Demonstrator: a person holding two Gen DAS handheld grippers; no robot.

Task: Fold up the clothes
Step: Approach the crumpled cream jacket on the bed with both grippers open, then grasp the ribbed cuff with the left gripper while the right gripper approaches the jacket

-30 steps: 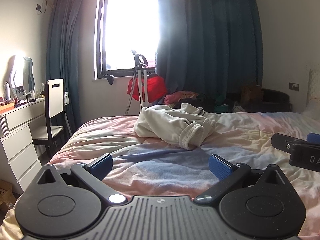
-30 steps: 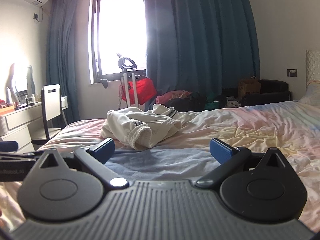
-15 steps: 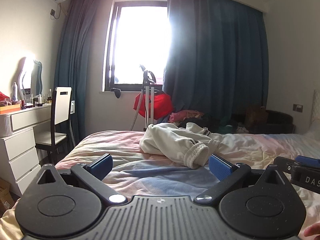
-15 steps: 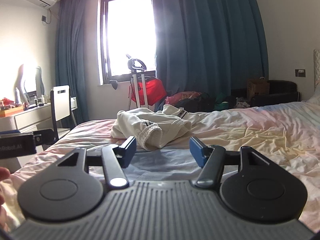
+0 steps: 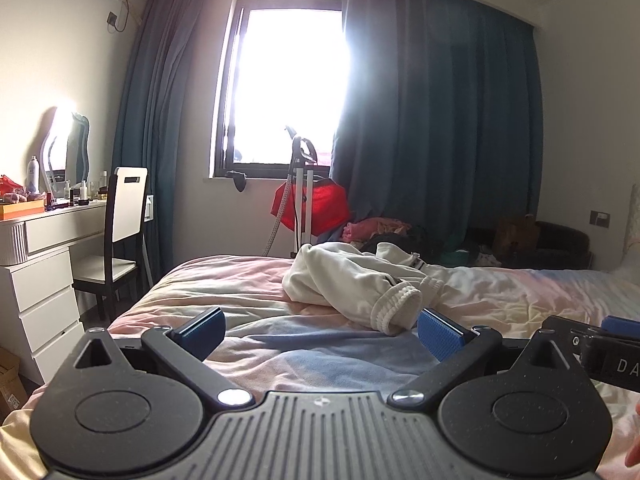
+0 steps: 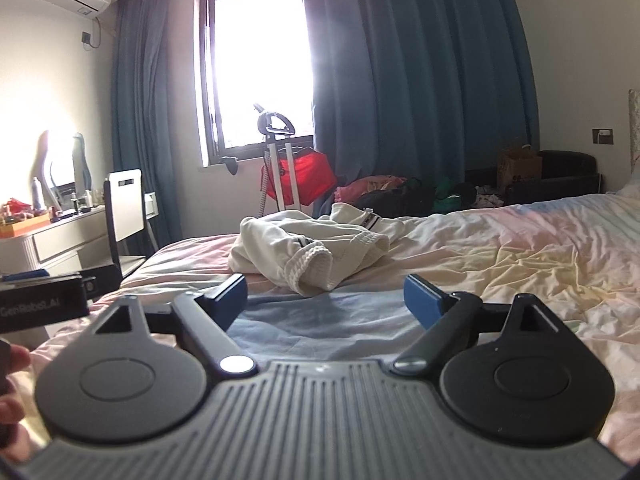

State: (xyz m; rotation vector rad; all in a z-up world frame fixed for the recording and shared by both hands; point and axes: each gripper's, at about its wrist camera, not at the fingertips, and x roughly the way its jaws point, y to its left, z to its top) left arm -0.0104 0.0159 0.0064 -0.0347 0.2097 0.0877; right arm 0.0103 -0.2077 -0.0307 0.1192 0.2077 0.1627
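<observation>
A crumpled cream garment (image 5: 352, 284) with ribbed cuffs and dark trim lies in a heap on the bed (image 5: 248, 280), toward its far edge. My left gripper (image 5: 322, 330) hovers low over the near part of the bed, open, with nothing between its blue pads; the heap lies beyond its fingertips. From the right wrist view the same garment (image 6: 308, 252) sits ahead and slightly left. My right gripper (image 6: 326, 300) is open and empty, short of the heap. Each gripper shows at the edge of the other's view.
The bed cover (image 6: 520, 260) is pastel and wrinkled. A white dresser (image 5: 36, 264) with bottles and a mirror, plus a chair (image 5: 120, 240), stand left. Beyond the bed are a garment steamer with a red bag (image 5: 308, 204), piled clothes (image 6: 384, 192) and dark curtains.
Both views have tilted upward, showing more wall and curtain. The right gripper narrowed half a second ago and has now spread wide again. The garment has not moved.
</observation>
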